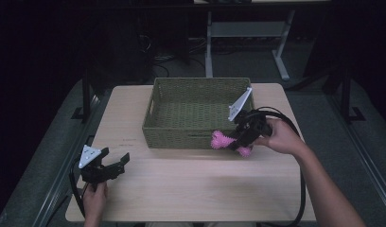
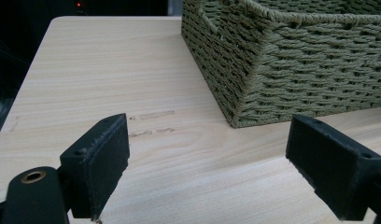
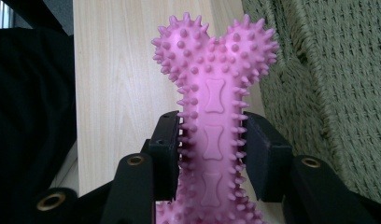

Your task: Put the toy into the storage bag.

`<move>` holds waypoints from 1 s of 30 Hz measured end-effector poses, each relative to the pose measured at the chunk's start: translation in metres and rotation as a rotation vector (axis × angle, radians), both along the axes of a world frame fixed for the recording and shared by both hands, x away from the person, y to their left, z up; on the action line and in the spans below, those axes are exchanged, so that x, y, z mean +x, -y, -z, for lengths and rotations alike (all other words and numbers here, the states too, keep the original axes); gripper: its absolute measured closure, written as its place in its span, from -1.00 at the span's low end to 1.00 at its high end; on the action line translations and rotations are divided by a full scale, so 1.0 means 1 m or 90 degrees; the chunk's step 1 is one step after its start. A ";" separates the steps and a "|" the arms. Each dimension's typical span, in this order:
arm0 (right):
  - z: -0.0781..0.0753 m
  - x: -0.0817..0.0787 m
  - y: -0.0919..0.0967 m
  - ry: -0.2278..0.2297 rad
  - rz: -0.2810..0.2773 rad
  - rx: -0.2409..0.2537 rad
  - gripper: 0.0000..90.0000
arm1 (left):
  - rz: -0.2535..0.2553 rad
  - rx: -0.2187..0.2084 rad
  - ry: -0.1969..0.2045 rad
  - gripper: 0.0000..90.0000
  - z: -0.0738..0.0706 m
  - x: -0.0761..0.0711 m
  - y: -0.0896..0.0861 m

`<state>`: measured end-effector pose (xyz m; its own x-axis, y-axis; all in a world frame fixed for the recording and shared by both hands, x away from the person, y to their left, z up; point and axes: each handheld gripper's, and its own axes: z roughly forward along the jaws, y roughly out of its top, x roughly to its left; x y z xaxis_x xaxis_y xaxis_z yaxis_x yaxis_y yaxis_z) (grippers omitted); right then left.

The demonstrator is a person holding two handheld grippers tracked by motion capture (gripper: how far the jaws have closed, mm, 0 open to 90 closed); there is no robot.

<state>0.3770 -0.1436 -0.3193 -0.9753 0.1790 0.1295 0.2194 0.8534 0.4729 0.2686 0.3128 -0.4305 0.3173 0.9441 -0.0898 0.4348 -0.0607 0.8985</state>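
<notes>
The right gripper (image 1: 238, 137) clamps the shaft of a pink, rubbery bone-shaped toy (image 3: 212, 107) covered in small spikes, held just beside the front wall of the woven green basket (image 1: 174, 130). The left gripper (image 1: 116, 163) rests with jaws wide over the pale wood-grain table (image 1: 181, 184).

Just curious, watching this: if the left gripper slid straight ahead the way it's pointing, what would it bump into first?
Probably the near corner of the woven basket. The left gripper has open jaws with bare wooden table between; the corner sits slightly right of centre, so it might just graze it.
</notes>
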 end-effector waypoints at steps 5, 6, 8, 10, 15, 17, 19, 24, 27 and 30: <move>-0.002 0.003 -0.002 -0.002 -0.003 0.001 0.29 | -0.001 0.000 0.000 -0.71 0.000 0.000 0.000; -0.003 0.003 -0.003 -0.001 -0.005 0.000 0.29 | -0.001 0.000 0.000 -0.71 0.000 0.000 0.000; -0.004 0.005 -0.004 0.000 -0.004 -0.003 0.29 | 0.000 0.000 -0.001 -0.71 0.000 0.000 -0.001; -0.005 0.006 -0.004 -0.003 -0.005 0.002 0.29 | 0.000 0.001 0.000 -0.71 0.000 0.000 -0.001; -0.005 0.010 -0.005 -0.004 -0.005 0.001 0.29 | -0.001 0.000 0.001 -0.71 0.000 0.000 0.000; -0.006 0.012 -0.005 -0.005 -0.004 0.002 0.29 | 0.000 0.000 0.000 -0.71 0.000 0.000 0.000; -0.007 0.013 -0.005 -0.005 -0.004 0.001 0.29 | -0.001 0.000 0.000 -0.71 0.000 0.000 -0.001; -0.010 0.018 -0.005 -0.002 -0.003 -0.001 0.29 | 0.000 0.000 -0.001 -0.71 0.000 0.000 -0.001; -0.011 0.021 -0.005 -0.006 -0.003 0.003 0.29 | -0.001 0.000 0.001 -0.71 0.000 0.000 -0.001; -0.013 0.024 -0.006 -0.005 -0.001 -0.003 0.29 | -0.001 0.000 0.001 -0.71 0.000 0.000 0.000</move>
